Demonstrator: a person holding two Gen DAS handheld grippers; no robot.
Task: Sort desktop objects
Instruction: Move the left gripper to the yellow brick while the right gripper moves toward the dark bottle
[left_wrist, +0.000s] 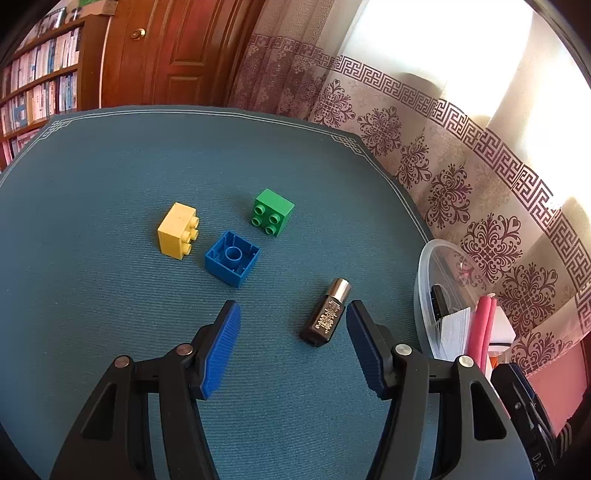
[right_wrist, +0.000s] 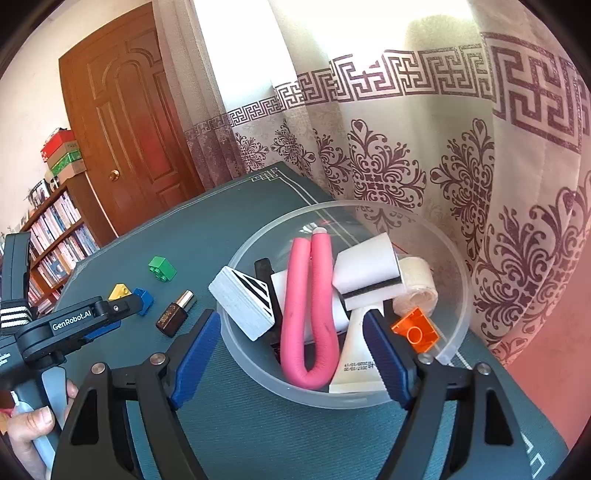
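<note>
From my left wrist camera I see the left claw (left_wrist: 293, 314) standing wide and empty above the teal tabletop (left_wrist: 92, 295), tilted down, with the small dark bottle (left_wrist: 325, 313) lying just inside its right pad, not gripped. At about 11 o'clock from the bottle sit the blue brick (left_wrist: 232, 263) upside down, the yellow brick (left_wrist: 177, 229) on its side and, toward 12 o'clock, the green brick (left_wrist: 273, 211). Only a sliver of the clear bowl (left_wrist: 424, 291) shows at 3 o'clock. My right wrist camera alone shows the bowl's contents: a pink foam roller (right_wrist: 309, 314), a white sponge block (right_wrist: 365, 275), a striped white block (right_wrist: 245, 295), a tape roll (right_wrist: 415, 280) and an orange brick (right_wrist: 416, 329). The right claw (right_wrist: 291, 326) gapes wide over the bowl's near rim, holding nothing, the orange brick just beyond its right pad. At 8 o'clock a hand (right_wrist: 27, 432) grips the left handle.
</note>
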